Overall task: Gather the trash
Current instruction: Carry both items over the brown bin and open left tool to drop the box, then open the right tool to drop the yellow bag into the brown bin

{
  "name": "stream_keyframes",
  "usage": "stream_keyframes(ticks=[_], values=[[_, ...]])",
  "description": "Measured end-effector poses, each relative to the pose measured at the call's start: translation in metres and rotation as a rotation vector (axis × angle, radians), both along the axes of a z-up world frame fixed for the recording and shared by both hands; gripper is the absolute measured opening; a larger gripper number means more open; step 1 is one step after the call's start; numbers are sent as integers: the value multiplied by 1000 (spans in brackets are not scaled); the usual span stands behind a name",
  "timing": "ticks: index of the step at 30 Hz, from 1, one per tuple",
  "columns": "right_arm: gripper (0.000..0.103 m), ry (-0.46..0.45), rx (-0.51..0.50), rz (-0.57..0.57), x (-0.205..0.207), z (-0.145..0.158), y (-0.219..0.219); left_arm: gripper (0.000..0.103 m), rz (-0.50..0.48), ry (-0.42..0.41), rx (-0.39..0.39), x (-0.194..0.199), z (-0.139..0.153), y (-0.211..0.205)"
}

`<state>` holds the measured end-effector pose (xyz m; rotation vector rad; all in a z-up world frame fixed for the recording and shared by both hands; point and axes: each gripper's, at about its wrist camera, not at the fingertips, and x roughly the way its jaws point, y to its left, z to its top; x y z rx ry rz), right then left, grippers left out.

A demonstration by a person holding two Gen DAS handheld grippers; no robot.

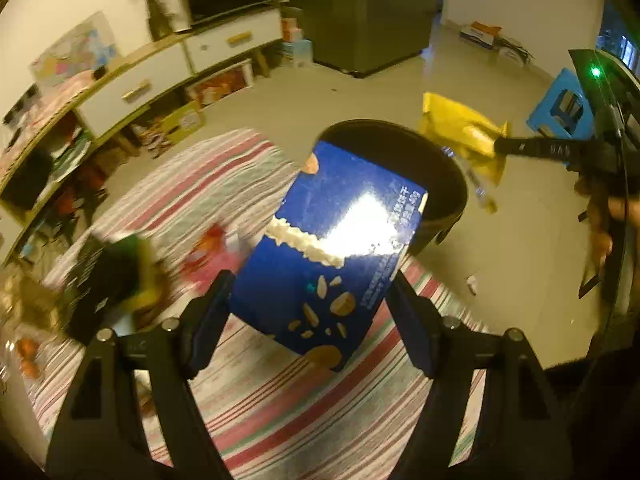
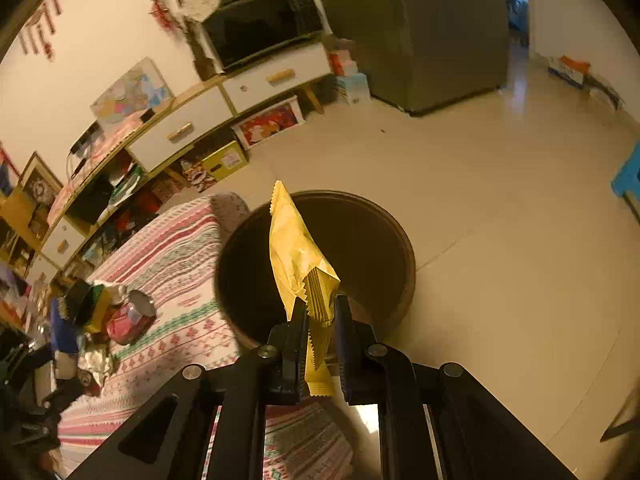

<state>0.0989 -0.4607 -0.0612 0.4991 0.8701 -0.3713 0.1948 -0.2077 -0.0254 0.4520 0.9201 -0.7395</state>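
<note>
My left gripper [image 1: 310, 292] is shut on a blue snack box [image 1: 332, 248] and holds it tilted above the striped cloth, its far end over the rim of the dark round bin [image 1: 452, 184]. My right gripper [image 2: 320, 316] is shut on a yellow wrapper [image 2: 298, 252] and holds it over the bin's [image 2: 384, 240] open mouth. The right gripper and yellow wrapper [image 1: 460, 128] also show in the left wrist view, beyond the bin.
More trash lies on the striped cloth [image 2: 176, 248]: a red can [image 2: 130, 320], a dark green-yellow box [image 2: 86, 300] and foil wrappers [image 2: 96, 360]. A TV cabinet [image 2: 224, 108] lines the far wall, a grey cabinet [image 2: 440, 32] stands behind, a blue stool [image 1: 560, 108] at right.
</note>
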Motion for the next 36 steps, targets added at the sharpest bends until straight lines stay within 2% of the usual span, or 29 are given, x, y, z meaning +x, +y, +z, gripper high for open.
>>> stream_keyframes(ticks=[8, 17, 18, 19, 21, 25, 32, 36], values=[[13, 29, 33, -13, 2, -17, -8, 77, -17, 30, 15, 18, -28, -78], [13, 37, 16, -29, 3, -18, -13, 78, -7, 28, -29, 20, -49, -104], [13, 41, 13, -30, 4, -20, -13, 80, -4, 20, -36, 19, -48, -104], [13, 45, 11, -32, 4, -21, -13, 88, 1, 21, -42, 19, -48, -104], [13, 53, 18, -36, 5, -25, -13, 95, 20, 12, -55, 19, -45, -105], [13, 55, 14, -37, 9, -24, -12, 97, 54, -30, -56, 15, -35, -96], [14, 52, -2, -40, 16, -24, -9, 98, 92, -73, -105, 2, -16, -59], [19, 30, 3, -49, 15, -21, -8, 99, 127, -85, -130, -5, -9, -33]])
